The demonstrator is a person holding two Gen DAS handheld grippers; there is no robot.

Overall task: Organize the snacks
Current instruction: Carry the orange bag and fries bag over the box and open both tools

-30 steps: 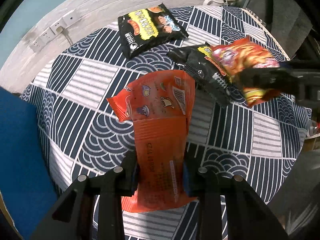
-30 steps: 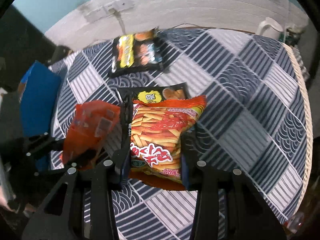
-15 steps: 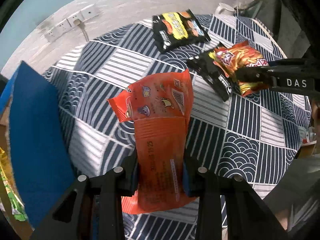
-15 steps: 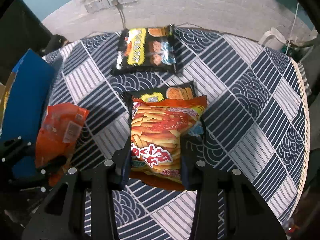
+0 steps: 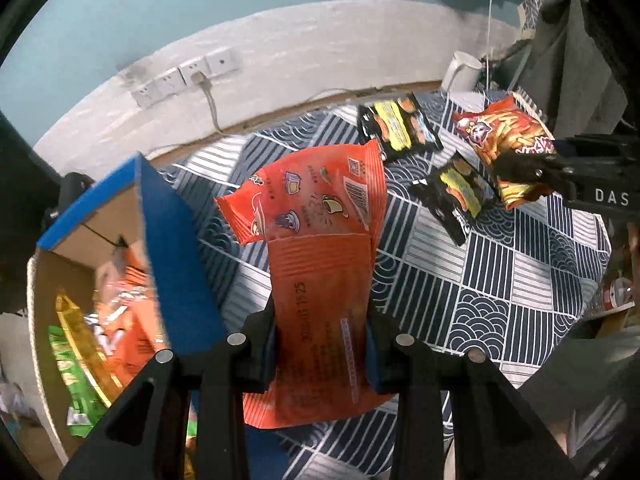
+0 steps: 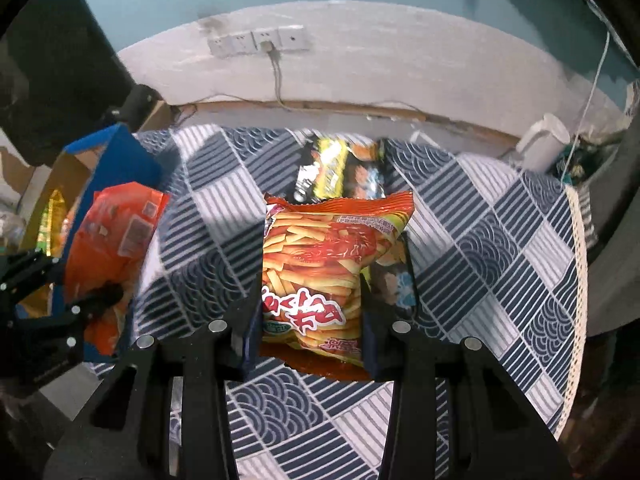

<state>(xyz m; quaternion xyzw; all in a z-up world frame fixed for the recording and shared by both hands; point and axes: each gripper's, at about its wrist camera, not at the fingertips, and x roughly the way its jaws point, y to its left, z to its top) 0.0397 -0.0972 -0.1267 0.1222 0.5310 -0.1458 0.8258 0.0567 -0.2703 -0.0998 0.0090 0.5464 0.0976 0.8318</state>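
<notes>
My left gripper (image 5: 320, 344) is shut on an orange snack bag (image 5: 320, 248), held back side up above the table's left part. The same orange snack bag (image 6: 112, 236) shows at the left of the right wrist view. My right gripper (image 6: 310, 320) is shut on a fries snack bag (image 6: 320, 272), lifted over the table; the fries snack bag (image 5: 508, 148) also appears at the right of the left wrist view. Two black snack packs (image 5: 400, 128) (image 5: 456, 196) lie on the patterned tablecloth (image 5: 500, 280). One black pack (image 6: 336, 172) lies behind the fries bag.
A cardboard box with blue flaps (image 5: 172, 240) stands at the table's left, holding several snack bags (image 5: 80, 352). The box (image 6: 116, 160) also shows in the right wrist view. A white kettle (image 6: 544, 148) stands at the far right. Wall sockets (image 6: 260, 42) sit on the wall behind.
Both grippers have risen with their bags. The left one has swung left, bringing the open box and its contents into view. The fries bag has lifted off the black pack beneath it.
</notes>
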